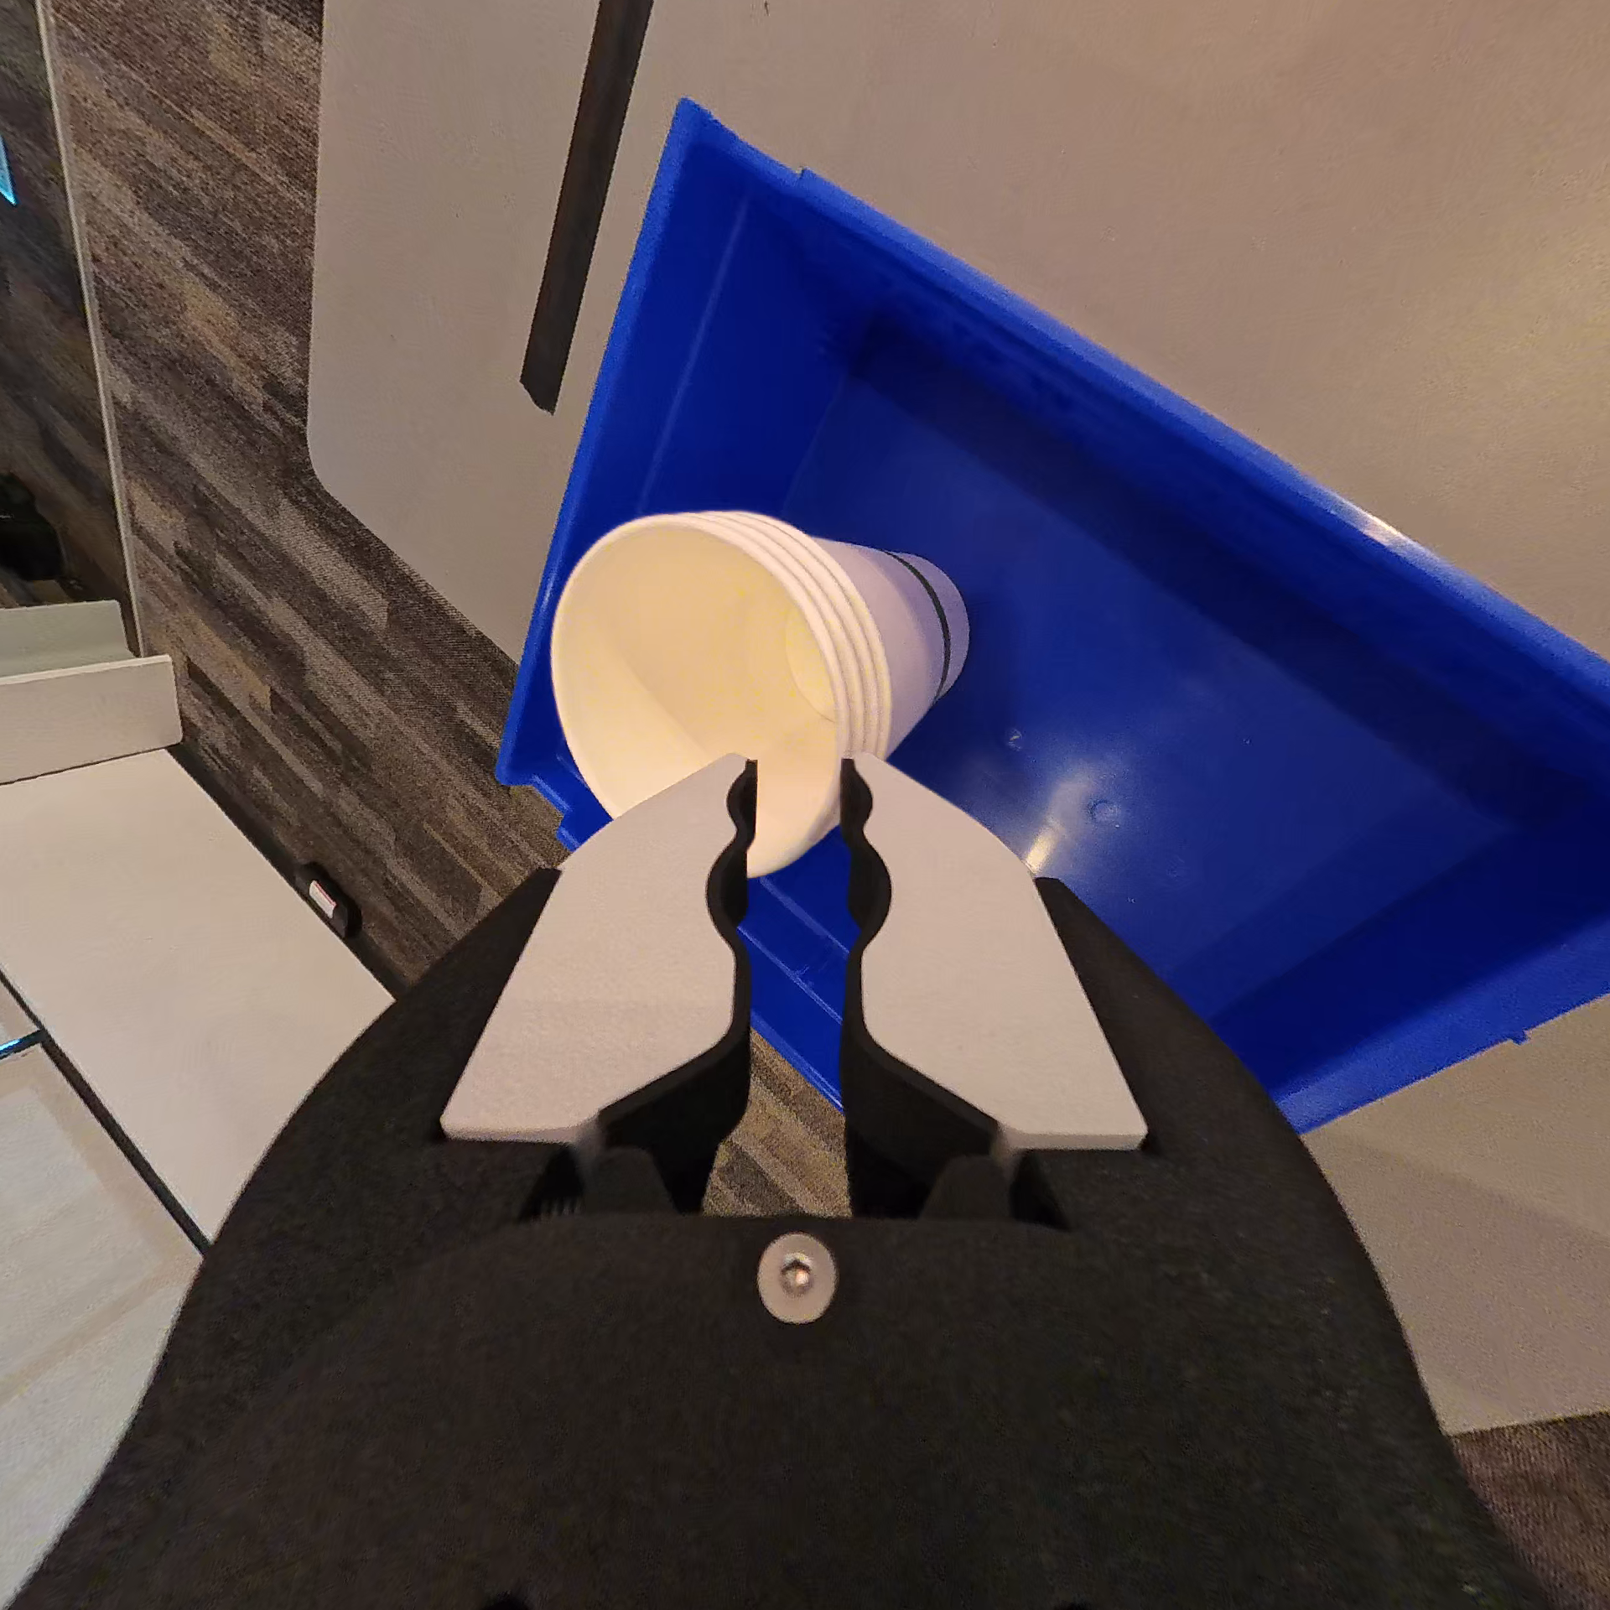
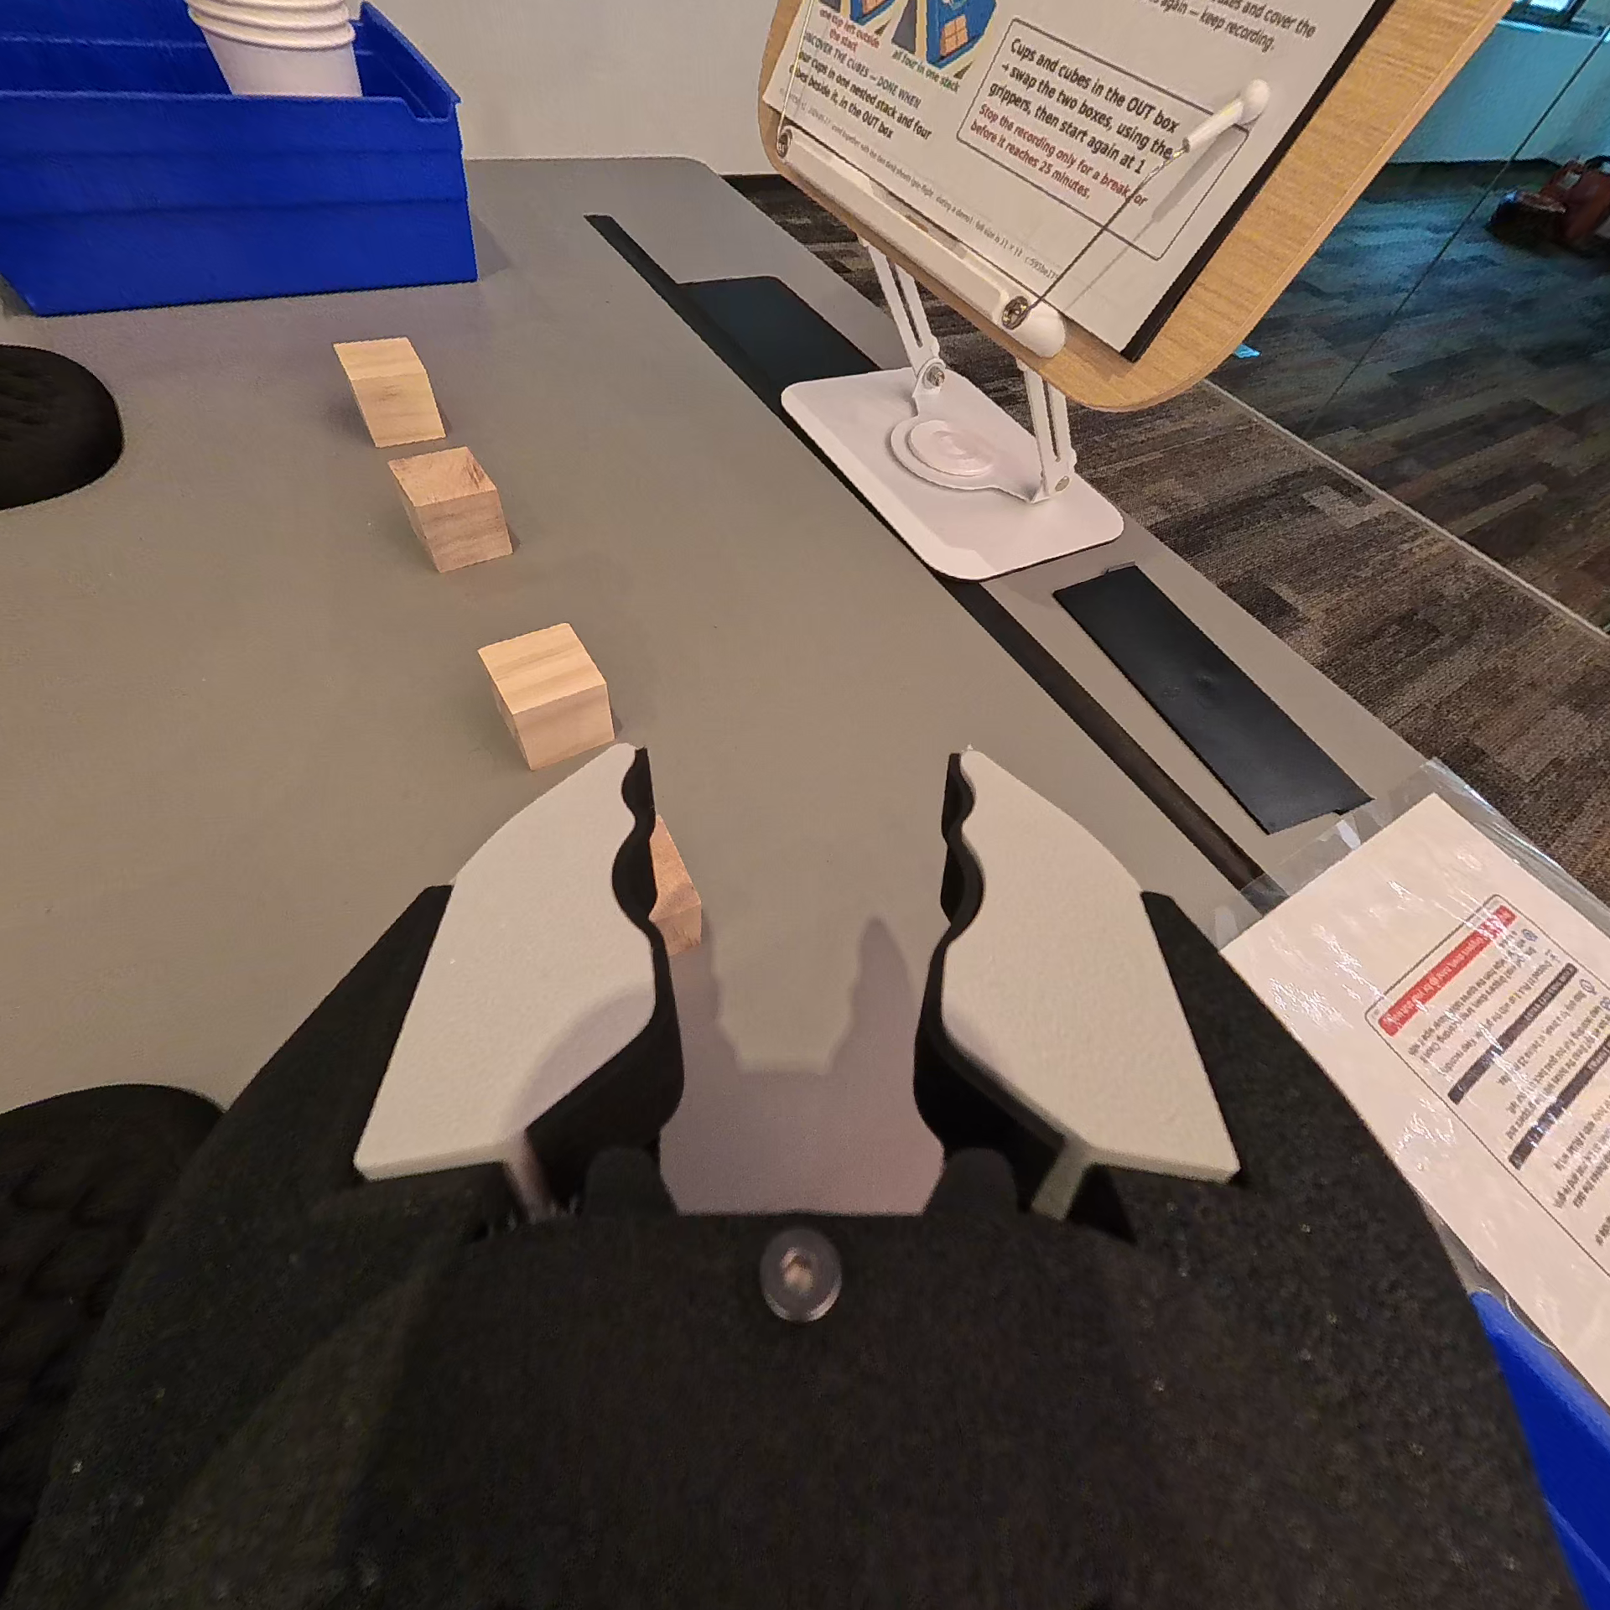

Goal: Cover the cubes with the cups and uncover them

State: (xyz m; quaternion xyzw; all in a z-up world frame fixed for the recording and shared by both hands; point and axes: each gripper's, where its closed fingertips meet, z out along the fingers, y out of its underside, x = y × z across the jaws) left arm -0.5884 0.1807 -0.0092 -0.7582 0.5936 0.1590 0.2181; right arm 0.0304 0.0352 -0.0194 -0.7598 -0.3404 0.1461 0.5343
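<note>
Pinching the near rim of the nested stack of white paper cups, my left gripper has one finger inside the mouth and one outside, nearly closed on the thin wall. The stack tilts over the blue bin, its base toward the bin's floor; I count several rims but not exactly how many cups. A dark band rings the outermost cup near its base.

My right gripper is spread wide with nothing between its fingers, low over the grey table. Relative to the bin, four wooden cubes run in a line toward me: the nearest to it, then a second, a third, and a fourth mostly hidden behind my left finger. Right of that row, a document stand carries a printed instruction sheet, cut off at the top. A second printed sheet in a plastic sleeve lies upside down at the table's right edge, partly out of frame.
</note>
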